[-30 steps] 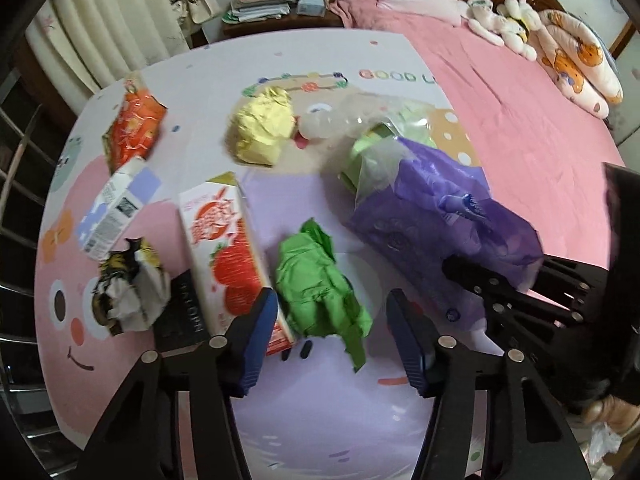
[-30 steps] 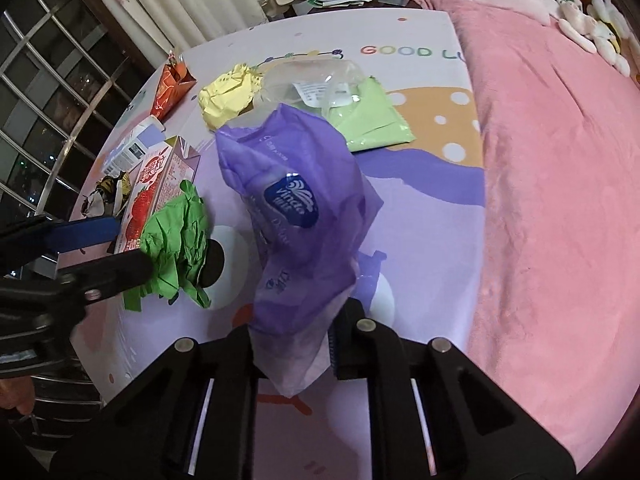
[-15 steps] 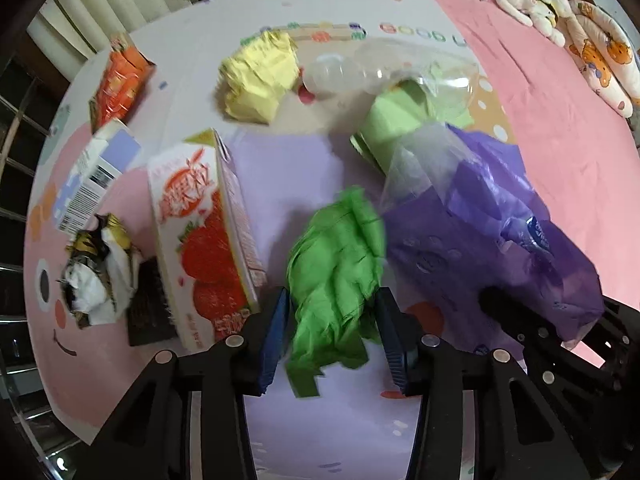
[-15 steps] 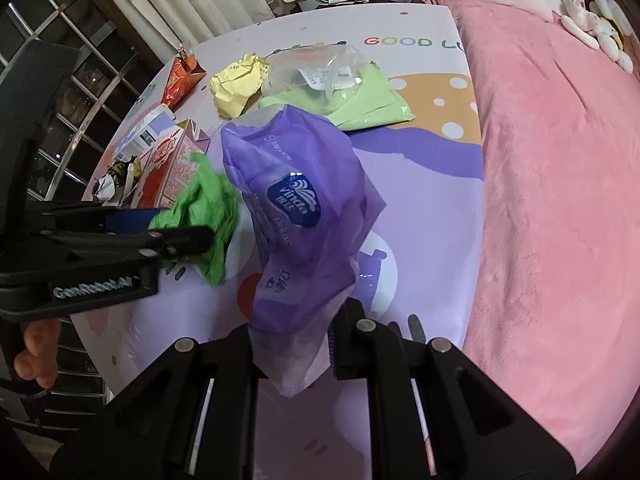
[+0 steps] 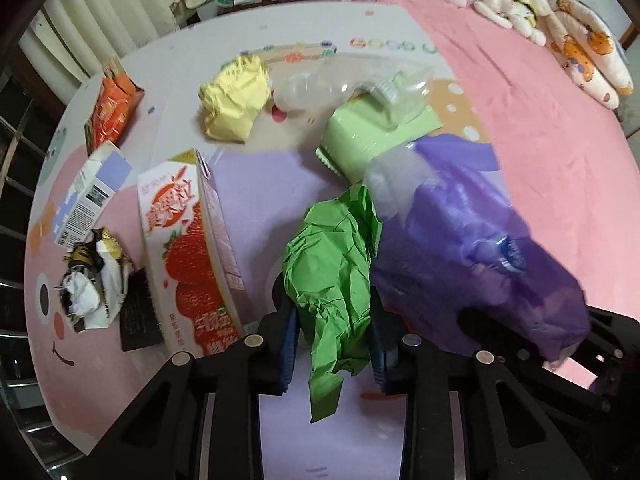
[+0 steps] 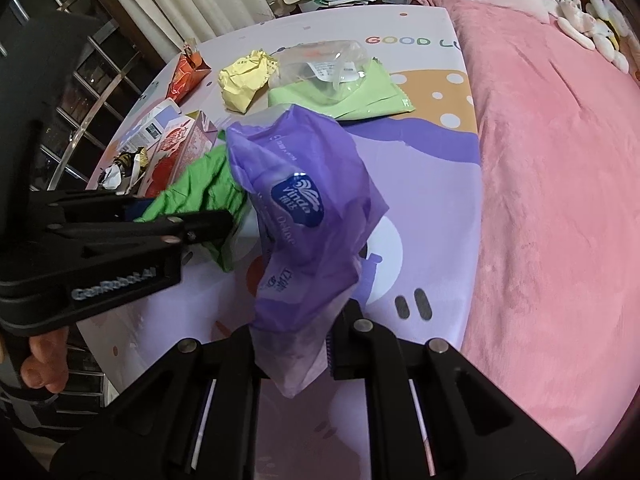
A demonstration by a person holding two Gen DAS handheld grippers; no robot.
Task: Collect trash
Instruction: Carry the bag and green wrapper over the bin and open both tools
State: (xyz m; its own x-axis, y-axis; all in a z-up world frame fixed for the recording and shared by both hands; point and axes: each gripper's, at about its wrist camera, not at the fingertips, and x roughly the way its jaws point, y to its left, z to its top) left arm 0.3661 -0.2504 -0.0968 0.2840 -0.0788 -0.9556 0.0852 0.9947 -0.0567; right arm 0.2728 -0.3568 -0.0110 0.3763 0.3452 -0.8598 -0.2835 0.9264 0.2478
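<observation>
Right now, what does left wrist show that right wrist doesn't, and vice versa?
Left wrist only: the left gripper fingers pressing both sides of the green paper, and a black card beside the strawberry carton.
Right wrist only: the right gripper shut on the purple bag, and the person's hand.
Both: green paper, purple bag, yellow wad, carton.

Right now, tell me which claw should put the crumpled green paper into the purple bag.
Left. The left claw is shut on the green paper beside the purple bag, which the right claw holds up.
</observation>
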